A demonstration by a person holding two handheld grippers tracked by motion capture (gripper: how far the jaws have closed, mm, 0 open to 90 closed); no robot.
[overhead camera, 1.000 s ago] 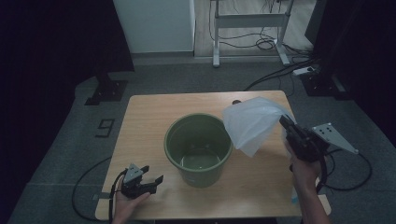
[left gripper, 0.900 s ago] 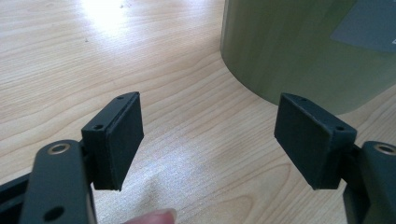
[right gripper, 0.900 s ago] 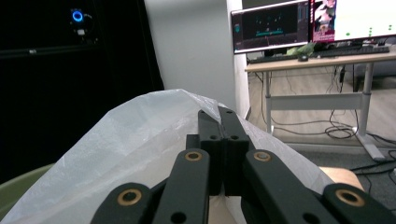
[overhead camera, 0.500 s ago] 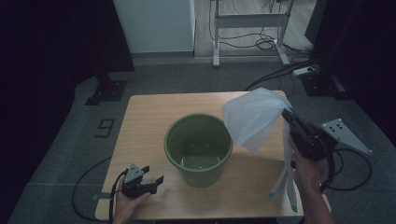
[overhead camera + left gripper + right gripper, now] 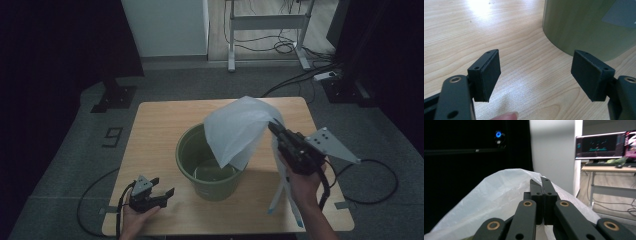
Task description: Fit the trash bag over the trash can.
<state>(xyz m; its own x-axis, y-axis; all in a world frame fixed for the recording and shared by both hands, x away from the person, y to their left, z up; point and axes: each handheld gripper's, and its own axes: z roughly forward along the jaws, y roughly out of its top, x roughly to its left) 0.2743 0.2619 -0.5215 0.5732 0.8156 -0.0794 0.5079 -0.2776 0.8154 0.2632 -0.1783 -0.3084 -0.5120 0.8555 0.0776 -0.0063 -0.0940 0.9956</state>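
Bag of thin white plastic hangs pinched in your right gripper, whose jaws are squeezed tight together on its edge. You hold it up over the right side of the green bucket, in the middle of the wooden table. Your left gripper rests on the near left of the table, jaws wide apart with nothing between them, pointing at the bucket.
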